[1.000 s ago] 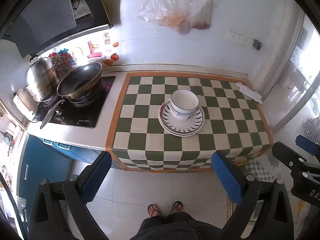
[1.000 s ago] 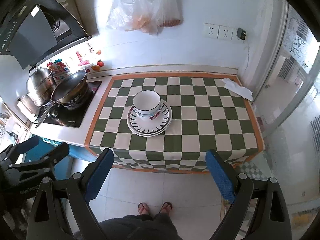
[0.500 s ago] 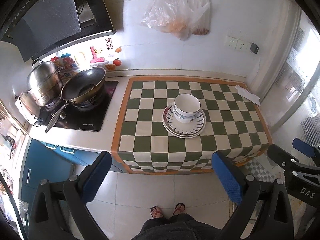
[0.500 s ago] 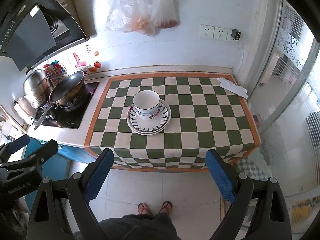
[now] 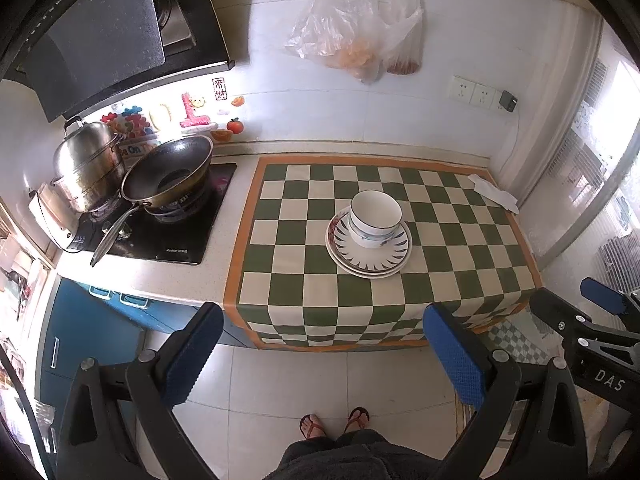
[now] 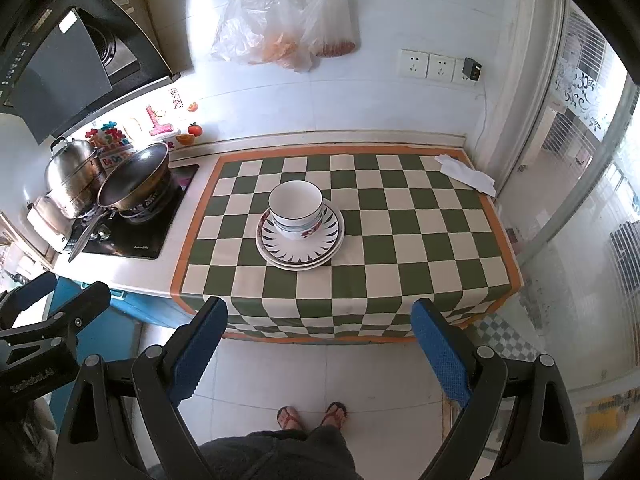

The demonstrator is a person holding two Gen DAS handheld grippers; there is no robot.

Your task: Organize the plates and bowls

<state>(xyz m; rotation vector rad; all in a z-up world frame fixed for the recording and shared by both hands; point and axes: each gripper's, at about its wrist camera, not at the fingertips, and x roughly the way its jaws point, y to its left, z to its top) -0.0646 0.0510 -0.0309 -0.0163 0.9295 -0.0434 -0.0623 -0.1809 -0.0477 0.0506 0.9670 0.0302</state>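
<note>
status: bowl [image 6: 295,209] already nested on plate stack [image 6: 300,237], mid-surface, left of centre of the checked cloth [image 6: 420,240] | my left tool [image 5: 320,356] and right tool [image 6: 318,352] both wide open, empty, held back off the near edge | stacking looks done, nothing loose in sight

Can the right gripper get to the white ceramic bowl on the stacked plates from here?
Probably yes. The right gripper is open and empty, the white ceramic bowl sits uncovered on the stacked plates, and nothing lies between them.
</note>
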